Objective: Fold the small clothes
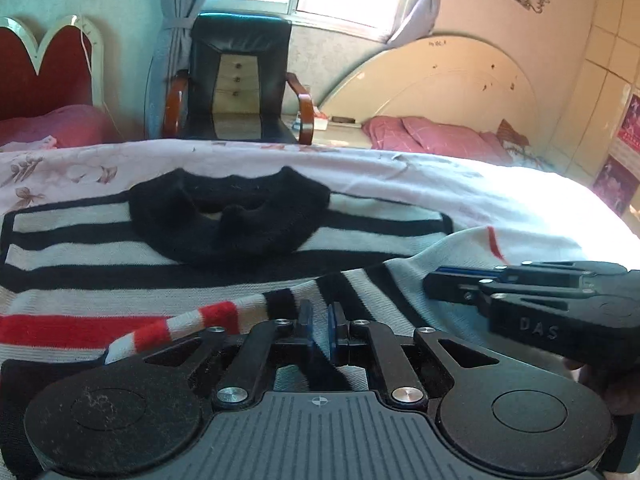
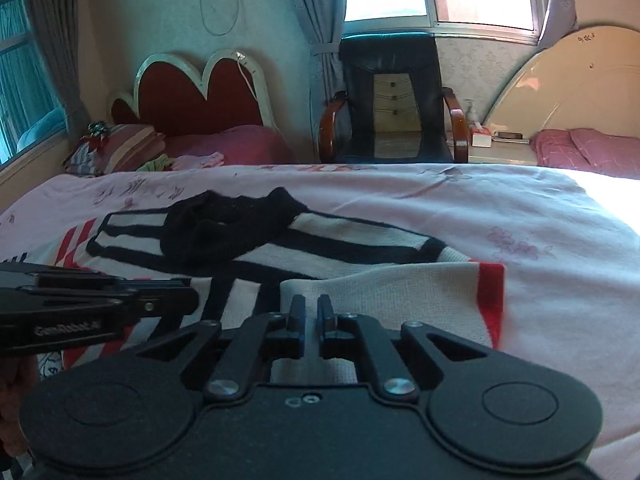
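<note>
A small striped sweater [image 1: 120, 252] in white, black and red with a black collar [image 1: 228, 216] lies flat on the bed. My left gripper [image 1: 320, 330] is shut on a folded-over edge of the sweater, lifted a little above the body. My right gripper [image 2: 311, 312] is shut on the white folded part of the sweater [image 2: 380, 292] near its red edge. The right gripper shows at the right in the left wrist view [image 1: 436, 282]. The left gripper shows at the left in the right wrist view [image 2: 188, 300].
The bed has a pink floral sheet [image 2: 520, 216]. A black office chair [image 1: 240, 80] stands behind the bed by the window. A cream headboard [image 1: 440, 80] with pink pillows [image 1: 432, 136] is at the right, a red headboard [image 2: 192, 96] at the left.
</note>
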